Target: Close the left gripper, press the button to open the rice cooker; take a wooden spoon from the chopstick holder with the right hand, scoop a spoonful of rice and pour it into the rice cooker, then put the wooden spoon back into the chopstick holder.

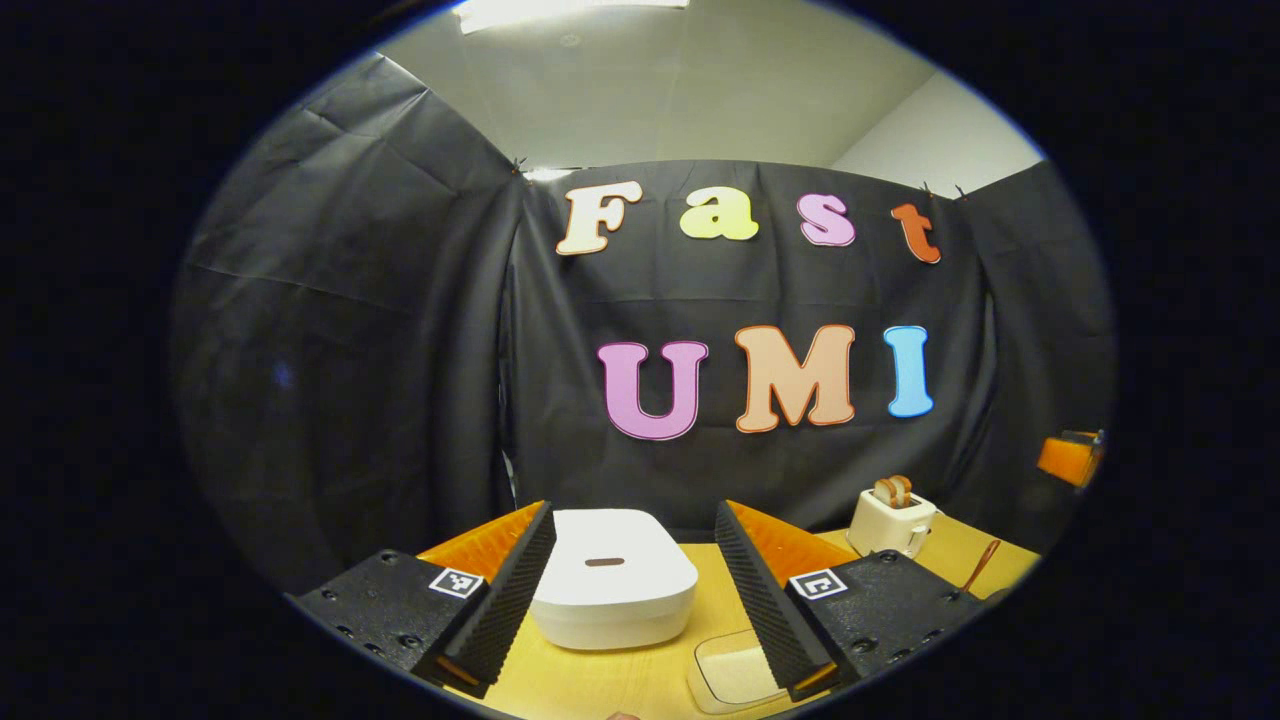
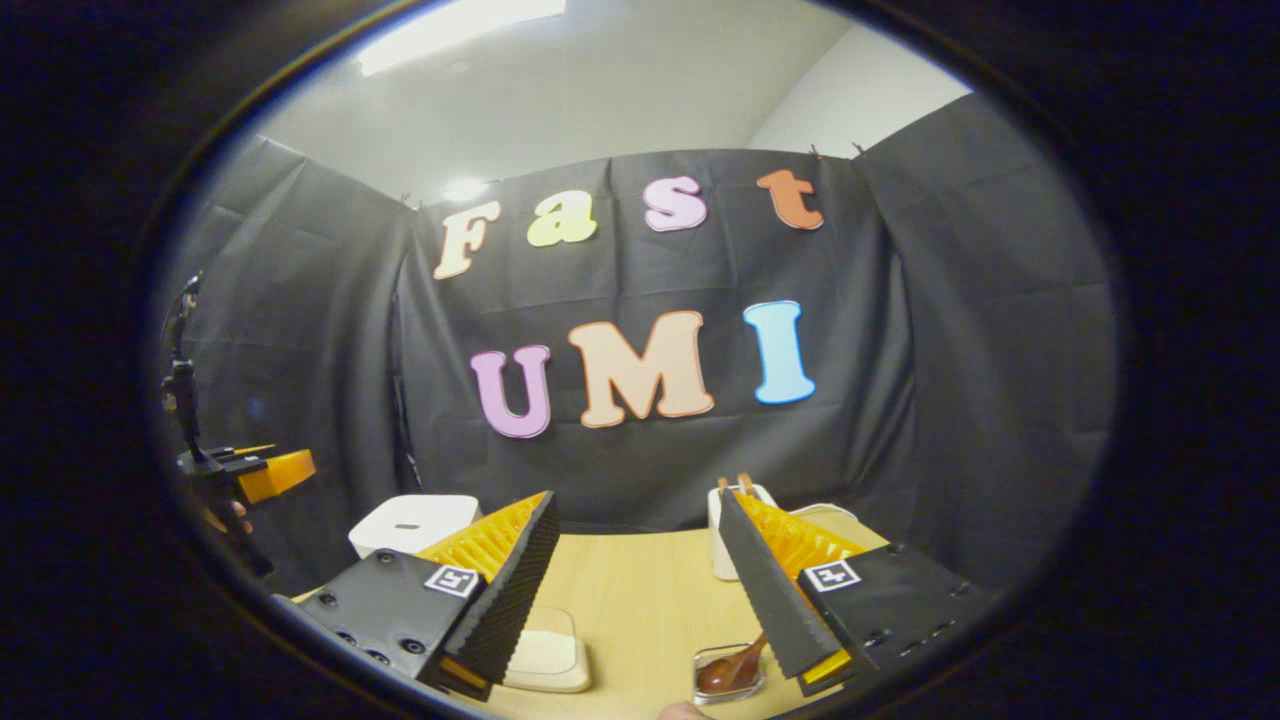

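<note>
The white rice cooker [image 1: 612,590] stands shut on the yellow table, just ahead of my left gripper [image 1: 633,512], whose fingers are open wide with nothing between them. A slot-like button [image 1: 604,562] sits on the cooker's lid. A clear tray of rice [image 1: 728,672] lies by the right finger. In the right gripper view my right gripper [image 2: 635,497] is open and holds nothing. Below its right finger a wooden spoon [image 2: 728,668] rests in a small clear holder [image 2: 705,660]. The rice tray [image 2: 545,650] and the cooker [image 2: 412,522] lie to the left.
A white toaster [image 1: 890,522] with bread slices stands at the back right of the table [image 1: 600,680]. It is partly behind my right finger [image 2: 770,580]. A hand holds the left gripper [image 2: 262,472] at the far left. Black cloth walls close in the booth.
</note>
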Demonstrator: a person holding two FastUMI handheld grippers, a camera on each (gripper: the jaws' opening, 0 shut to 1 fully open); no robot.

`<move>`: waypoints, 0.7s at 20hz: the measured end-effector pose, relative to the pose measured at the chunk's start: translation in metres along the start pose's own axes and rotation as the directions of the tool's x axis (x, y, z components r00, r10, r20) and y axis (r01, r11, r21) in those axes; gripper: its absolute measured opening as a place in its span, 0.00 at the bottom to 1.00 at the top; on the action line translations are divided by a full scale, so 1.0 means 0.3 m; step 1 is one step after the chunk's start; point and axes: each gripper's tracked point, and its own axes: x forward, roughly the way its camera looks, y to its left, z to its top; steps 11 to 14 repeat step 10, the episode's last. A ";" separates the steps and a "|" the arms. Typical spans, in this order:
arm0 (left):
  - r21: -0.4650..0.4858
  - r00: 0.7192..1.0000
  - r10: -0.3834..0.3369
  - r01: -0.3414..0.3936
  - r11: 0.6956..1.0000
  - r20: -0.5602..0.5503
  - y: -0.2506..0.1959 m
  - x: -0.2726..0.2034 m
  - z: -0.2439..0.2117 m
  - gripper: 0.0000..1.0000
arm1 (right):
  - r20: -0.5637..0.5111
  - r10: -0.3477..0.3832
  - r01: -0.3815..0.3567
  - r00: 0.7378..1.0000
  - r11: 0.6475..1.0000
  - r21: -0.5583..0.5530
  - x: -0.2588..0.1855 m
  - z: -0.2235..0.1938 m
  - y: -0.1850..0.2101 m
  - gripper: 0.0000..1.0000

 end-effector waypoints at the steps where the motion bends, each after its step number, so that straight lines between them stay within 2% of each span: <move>1: -0.001 1.000 0.002 -0.002 1.000 0.000 -0.012 -0.025 -0.005 0.95 | -0.008 0.025 -0.025 1.000 1.000 0.015 -0.003 -0.020 0.054 0.99; 2: -0.003 1.000 0.004 -0.004 1.000 0.000 -0.023 -0.052 -0.011 0.92 | -0.018 0.054 -0.054 0.998 0.998 0.028 0.001 -0.038 0.102 0.99; 6: 0.028 1.000 0.006 -0.007 1.000 0.018 -0.039 -0.072 -0.001 0.95 | -0.037 0.109 -0.108 0.993 0.994 0.026 0.025 -0.059 0.171 1.00; 7: 0.027 1.000 0.011 -0.011 1.000 0.023 -0.031 -0.071 0.007 0.92 | -0.036 0.108 -0.107 0.993 0.994 0.029 0.027 -0.054 0.172 1.00; 8: 0.019 1.000 0.014 -0.015 1.000 0.028 -0.024 -0.070 0.018 0.95 | -0.034 0.105 -0.104 0.994 0.994 0.032 0.029 -0.048 0.172 1.00; 9: 0.009 0.999 0.015 -0.015 1.000 0.035 -0.021 -0.070 0.025 0.92 | -0.031 0.105 -0.104 0.994 0.994 0.033 0.031 -0.045 0.171 1.00; 14: 0.003 0.999 0.017 -0.017 1.000 0.041 -0.020 -0.061 0.031 0.92 | -0.028 0.104 -0.103 0.994 0.994 0.025 0.033 -0.040 0.172 1.00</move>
